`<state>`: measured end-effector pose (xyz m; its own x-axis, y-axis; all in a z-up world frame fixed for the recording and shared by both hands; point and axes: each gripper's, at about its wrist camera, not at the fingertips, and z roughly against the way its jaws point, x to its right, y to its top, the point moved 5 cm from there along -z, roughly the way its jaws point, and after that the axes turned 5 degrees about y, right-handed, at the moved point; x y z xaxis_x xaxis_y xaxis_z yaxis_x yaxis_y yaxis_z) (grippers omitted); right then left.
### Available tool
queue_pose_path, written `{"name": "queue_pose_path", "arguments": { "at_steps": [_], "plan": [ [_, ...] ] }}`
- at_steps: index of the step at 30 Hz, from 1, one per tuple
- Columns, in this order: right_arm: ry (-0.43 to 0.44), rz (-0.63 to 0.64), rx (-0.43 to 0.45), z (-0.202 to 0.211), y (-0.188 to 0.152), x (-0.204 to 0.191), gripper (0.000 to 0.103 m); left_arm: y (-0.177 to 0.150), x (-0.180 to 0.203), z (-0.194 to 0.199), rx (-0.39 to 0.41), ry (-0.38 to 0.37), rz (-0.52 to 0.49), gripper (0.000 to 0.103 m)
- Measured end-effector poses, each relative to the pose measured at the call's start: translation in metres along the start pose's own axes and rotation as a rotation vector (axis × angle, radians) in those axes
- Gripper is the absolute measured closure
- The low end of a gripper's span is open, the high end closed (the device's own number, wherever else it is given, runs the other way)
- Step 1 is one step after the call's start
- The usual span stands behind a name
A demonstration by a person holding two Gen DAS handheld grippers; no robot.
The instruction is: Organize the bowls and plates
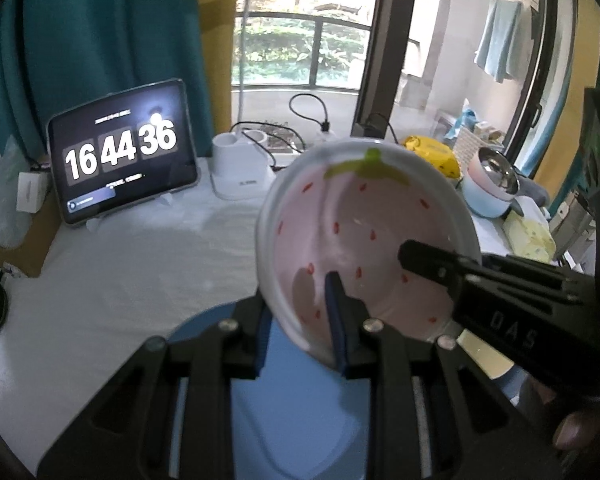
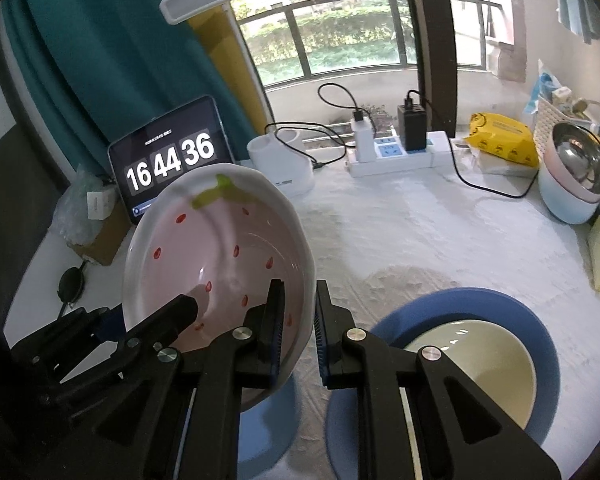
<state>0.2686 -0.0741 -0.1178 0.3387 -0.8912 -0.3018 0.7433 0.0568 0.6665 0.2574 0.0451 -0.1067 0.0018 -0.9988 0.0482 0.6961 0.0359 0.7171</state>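
White cloth covers the worktop (image 2: 400, 240), with a window and balcony rail behind and a tablet clock (image 2: 170, 158) at 11 o'clock. Both grippers carry one strawberry-patterned bowl (image 2: 220, 256) clear of the surface. The right gripper (image 2: 298, 332) is clamped on the bowl's rim at its 4 o'clock edge, one finger inside and one outside. The left gripper (image 1: 298, 322) is clamped on the opposite side of the rim. Step in hand, by my judgement: transfer of the lifted bowl toward a stack. A cream bowl (image 2: 476, 364) sits on a blue plate (image 2: 540, 340) at 4 o'clock of the carried bowl; a second blue plate (image 1: 292, 412) lies beneath it. The next move calls for level carriage, centring over the chosen stack, and both grippers releasing together only after contact.
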Motion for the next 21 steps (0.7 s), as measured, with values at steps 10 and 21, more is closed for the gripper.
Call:
{"name": "queue_pose_path", "arguments": {
  "at_steps": [10,21],
  "plan": [
    [-0.012,-0.034,0.024,0.024,-0.006,0.03,0.088,-0.005,0.039,0.002,-0.012,-0.022,-0.043,0.077],
    [-0.021,-0.069,0.029,0.039,-0.018,0.057,0.088,-0.013,0.07,0.002,-0.035,-0.033,-0.079,0.077]
  ]
}}
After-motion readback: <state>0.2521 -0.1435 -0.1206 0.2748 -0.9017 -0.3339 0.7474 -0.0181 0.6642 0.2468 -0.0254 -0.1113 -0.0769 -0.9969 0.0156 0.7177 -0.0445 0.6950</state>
